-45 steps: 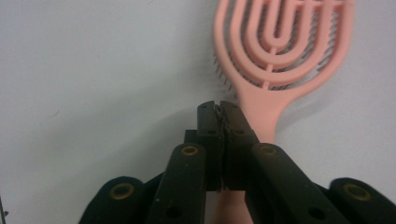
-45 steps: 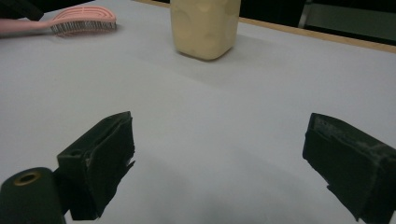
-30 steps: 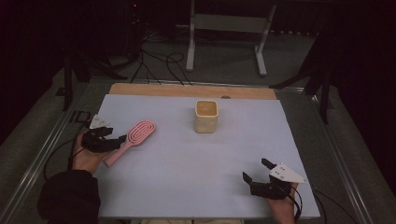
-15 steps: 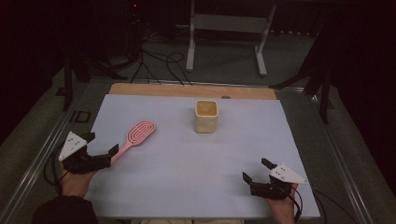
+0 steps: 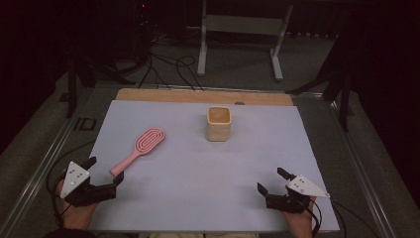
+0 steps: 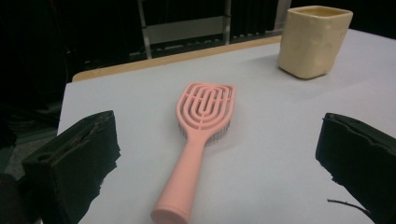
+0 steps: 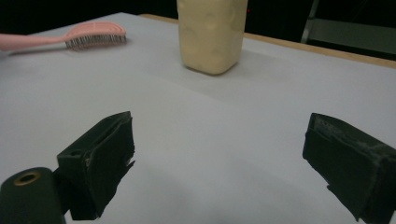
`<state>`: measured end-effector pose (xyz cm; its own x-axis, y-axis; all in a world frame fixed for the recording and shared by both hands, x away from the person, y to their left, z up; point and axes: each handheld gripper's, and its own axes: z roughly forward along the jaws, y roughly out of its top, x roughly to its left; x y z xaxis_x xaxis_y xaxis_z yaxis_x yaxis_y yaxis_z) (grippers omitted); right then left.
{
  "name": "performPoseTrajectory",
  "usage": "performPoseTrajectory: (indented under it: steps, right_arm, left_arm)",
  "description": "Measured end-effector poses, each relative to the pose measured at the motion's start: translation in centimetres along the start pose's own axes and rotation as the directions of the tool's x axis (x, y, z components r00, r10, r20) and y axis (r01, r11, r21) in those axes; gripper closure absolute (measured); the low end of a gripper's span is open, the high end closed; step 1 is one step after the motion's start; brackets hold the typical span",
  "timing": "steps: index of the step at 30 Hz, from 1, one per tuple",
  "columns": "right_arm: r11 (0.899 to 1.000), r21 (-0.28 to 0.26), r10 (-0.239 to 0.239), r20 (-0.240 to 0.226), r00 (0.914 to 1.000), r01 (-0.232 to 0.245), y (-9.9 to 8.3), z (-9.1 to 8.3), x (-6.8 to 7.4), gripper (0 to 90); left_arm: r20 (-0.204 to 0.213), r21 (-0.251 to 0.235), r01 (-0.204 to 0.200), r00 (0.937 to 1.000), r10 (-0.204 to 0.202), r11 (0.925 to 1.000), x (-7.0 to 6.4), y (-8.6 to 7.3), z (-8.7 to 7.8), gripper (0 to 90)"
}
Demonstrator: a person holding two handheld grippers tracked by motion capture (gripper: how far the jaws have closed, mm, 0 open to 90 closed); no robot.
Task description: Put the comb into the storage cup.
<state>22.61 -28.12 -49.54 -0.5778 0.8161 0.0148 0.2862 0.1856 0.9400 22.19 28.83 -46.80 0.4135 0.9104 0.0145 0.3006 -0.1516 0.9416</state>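
A pink hairbrush (image 5: pixel 139 148) lies bristles-down on the pale mat (image 5: pixel 198 198), its handle pointing toward the near left. In the left gripper view the hairbrush (image 6: pixel 196 140) lies just ahead, between the wide-apart jaws. My left gripper (image 5: pixel 105 171) rests open at the mat's near left corner, just short of the handle end. A cream square cup (image 5: pixel 218 123) stands upright at the mat's far middle; the cup (image 7: pixel 212 32) and hairbrush (image 7: pixel 88 35) appear ahead in the right gripper view. My right gripper (image 5: pixel 271 180) sits open and empty at the near right.
The mat lies on a wooden board (image 5: pixel 198 95) whose far edge shows. A metal stand (image 5: pixel 237 34) and cables (image 5: pixel 163 64) are on the floor behind the table. Metal rails run along both table sides.
My left gripper has drawn back from the brush handle toward the near left corner, open, leaving the brush on the mat. The right gripper has stayed put.
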Motion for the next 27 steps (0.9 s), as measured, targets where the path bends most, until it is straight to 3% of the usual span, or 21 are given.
performPoseTrajectory:
  steps: [10,18,27]
  right_arm:
    - [0.999,-0.029,-0.017,-0.002,0.9999,0.017,0.2,-0.3,0.0,8.7]
    - [0.999,-0.044,-0.007,0.007,1.0,0.007,0.5,-0.6,-0.9,8.7]
    - [0.999,-0.041,-0.013,0.003,0.9999,0.013,0.8,-0.5,-1.1,8.7]
  left_arm:
    - [-0.017,0.01,0.003,0.9998,-0.003,0.9999,0.1,-0.6,0.4,0.0]
    - [-0.021,0.025,0.005,0.9998,-0.004,0.9997,0.2,-0.6,0.8,0.0]
    - [-0.005,0.093,0.023,0.9997,-0.022,0.9954,0.7,0.7,2.0,0.0]
